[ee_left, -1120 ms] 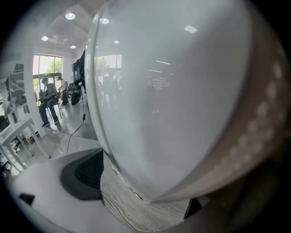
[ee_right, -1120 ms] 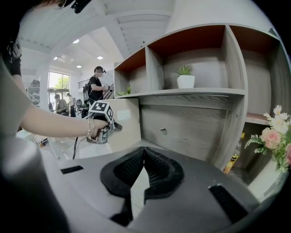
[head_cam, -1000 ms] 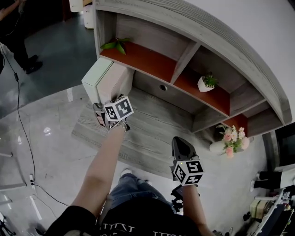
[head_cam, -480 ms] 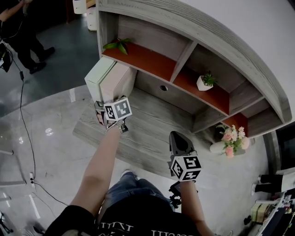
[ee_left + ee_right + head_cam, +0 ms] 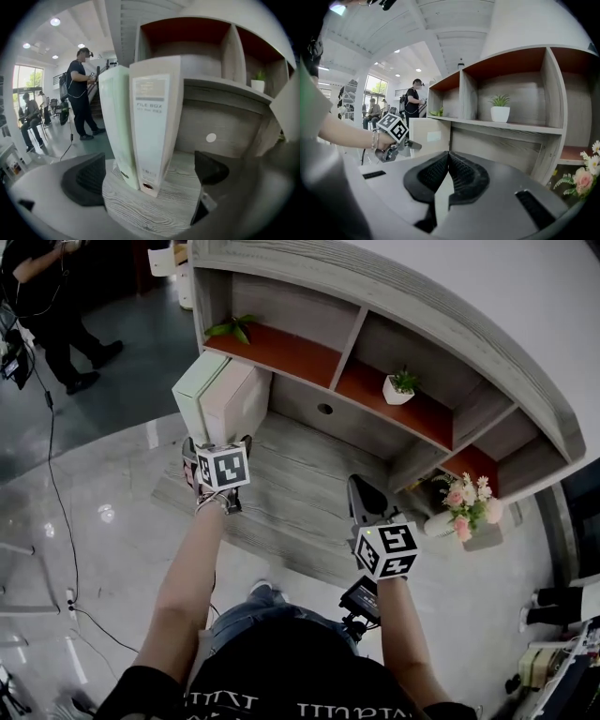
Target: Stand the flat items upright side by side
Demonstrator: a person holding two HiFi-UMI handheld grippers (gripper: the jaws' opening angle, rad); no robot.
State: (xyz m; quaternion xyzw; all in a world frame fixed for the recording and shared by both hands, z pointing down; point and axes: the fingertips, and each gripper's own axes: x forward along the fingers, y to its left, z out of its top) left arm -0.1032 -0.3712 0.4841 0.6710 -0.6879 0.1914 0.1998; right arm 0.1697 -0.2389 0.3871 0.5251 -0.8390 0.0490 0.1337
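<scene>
Two file boxes stand upright side by side at the left end of the wooden ledge: a pale green one and a beige one touching its right side. My left gripper is open, a short way in front of their spines, with nothing between its jaws. My right gripper is shut and empty, over the ledge further right, well clear of the boxes.
A wooden shelf unit rises behind the ledge, with a green plant, a small white potted plant and a flower vase at the right end. People stand on the floor to the left. A cable lies on the floor.
My left gripper has drawn back a little from the two boxes toward me. The right gripper has shifted slightly; the head view has moved.
</scene>
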